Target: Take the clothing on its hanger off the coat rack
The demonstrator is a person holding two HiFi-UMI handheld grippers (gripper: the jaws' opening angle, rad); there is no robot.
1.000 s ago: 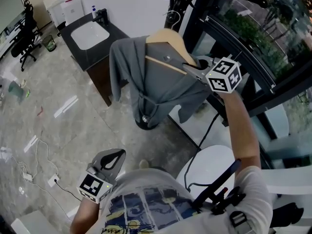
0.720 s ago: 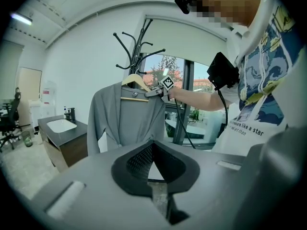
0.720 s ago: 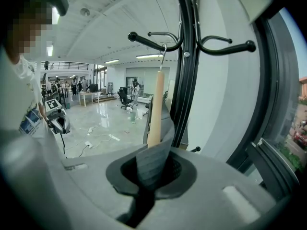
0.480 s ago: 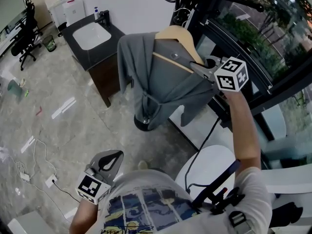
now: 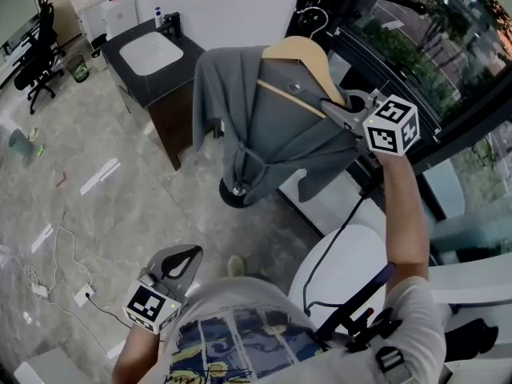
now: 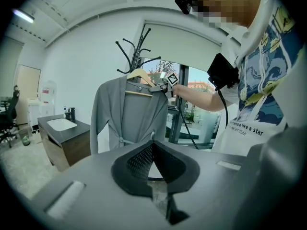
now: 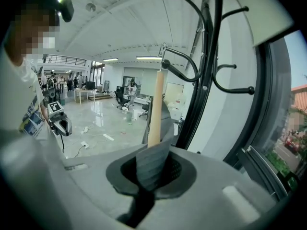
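Right claw (image 5: 336, 110): clamped on the right shoulder end of the hanger, with a fold of grey cloth pinched between the pads; it is raised at the far right on an outstretched arm.
Hanger (image 5: 294, 51): pale wood, up at the coat rack, its right end in the claw. Its metal hook (image 7: 164, 49) is just beside a curved arm of the rack; whether it rests on that arm cannot be told.
Clothing (image 5: 260, 138): a grey robe draped over the hanger, with sleeves hanging down and the belt tied at the waist.
Coat rack (image 5: 307, 10): a black pole with curved hooks, just behind the hanger on the far side. Its round base (image 5: 228, 204) shows below the robe.
Left claw (image 5: 182, 264): low and near, at the person's left side, well apart from the robe. The pads are together with nothing between them, and it faces the rack.
Window (image 5: 416, 50): dark-framed glass to the right of the rack.
Counter (image 5: 178, 61): dark, left of the robe, with a white basin (image 5: 148, 54) set in it and a small bottle (image 5: 157, 16) at its far edge.
Floor (image 5: 120, 206): grey, glossy stone; white cables and a plug block (image 5: 84, 296) lie at the near left.
Office chair (image 5: 40, 66): black, at the far left.
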